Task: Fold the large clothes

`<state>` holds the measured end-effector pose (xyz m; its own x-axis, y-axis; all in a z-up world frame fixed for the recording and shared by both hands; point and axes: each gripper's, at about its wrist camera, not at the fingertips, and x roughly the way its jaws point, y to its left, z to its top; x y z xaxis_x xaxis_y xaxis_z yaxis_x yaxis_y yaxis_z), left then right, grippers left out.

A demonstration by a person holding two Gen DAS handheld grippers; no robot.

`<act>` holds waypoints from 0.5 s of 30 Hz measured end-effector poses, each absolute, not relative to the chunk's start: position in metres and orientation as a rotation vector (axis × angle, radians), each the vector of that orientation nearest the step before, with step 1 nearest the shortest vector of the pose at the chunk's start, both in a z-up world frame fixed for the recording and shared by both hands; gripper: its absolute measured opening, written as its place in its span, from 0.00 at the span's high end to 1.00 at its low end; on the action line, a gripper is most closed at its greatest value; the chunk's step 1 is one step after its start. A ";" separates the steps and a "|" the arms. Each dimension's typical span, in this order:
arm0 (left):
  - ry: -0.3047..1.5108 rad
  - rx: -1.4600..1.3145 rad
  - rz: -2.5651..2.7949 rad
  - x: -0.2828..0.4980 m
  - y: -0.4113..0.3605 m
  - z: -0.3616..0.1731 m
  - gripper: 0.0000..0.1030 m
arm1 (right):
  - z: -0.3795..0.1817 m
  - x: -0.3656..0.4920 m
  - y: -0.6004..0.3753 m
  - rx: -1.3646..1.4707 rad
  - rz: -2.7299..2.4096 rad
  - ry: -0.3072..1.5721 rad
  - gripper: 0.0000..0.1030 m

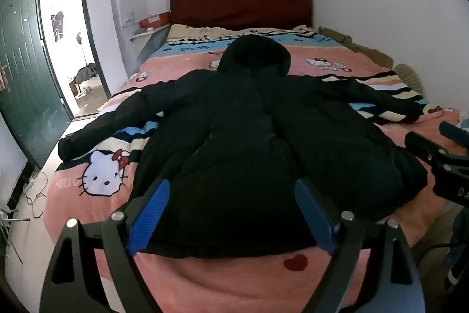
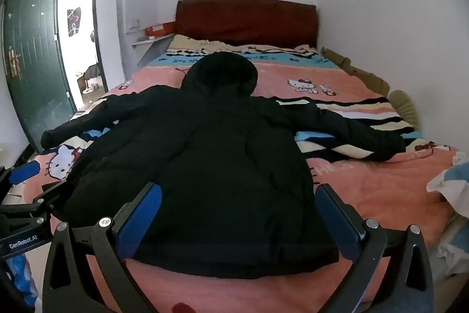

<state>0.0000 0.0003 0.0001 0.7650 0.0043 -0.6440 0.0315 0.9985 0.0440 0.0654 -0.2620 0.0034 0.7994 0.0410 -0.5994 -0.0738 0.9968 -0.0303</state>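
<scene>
Your left tongs spread wide, gripping nothing, poised over hem of black hooded coat. Your right tongs equally wide, empty, near same hem. Coat lies flat on bed, sleeves spread, hood toward headboard.

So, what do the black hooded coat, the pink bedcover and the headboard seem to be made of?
Black hooded coat: probably padded synthetic, matte; it lies puffy with soft quilted bulges.
Pink bedcover: likely fleece or plush, with a fuzzy, dull printed surface.
Headboard: dark red upholstery, perhaps fabric or faux leather; rounded padded edges, texture unclear.
</scene>
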 end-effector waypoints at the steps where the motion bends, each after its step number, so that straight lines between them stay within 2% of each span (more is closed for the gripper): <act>1: 0.700 0.052 -0.014 0.000 0.000 0.000 0.15 | 0.004 0.065 -0.262 -0.053 0.061 0.641 0.00; 15: 0.699 0.047 0.027 0.003 0.007 -0.009 0.15 | 0.001 0.069 -0.260 -0.055 0.059 0.641 0.00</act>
<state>0.0034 0.0067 -0.0094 0.7650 0.0408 -0.6427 -0.0094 0.9986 0.0521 0.0692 -0.2600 0.0006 0.7998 0.0380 -0.5990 -0.0723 0.9968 -0.0333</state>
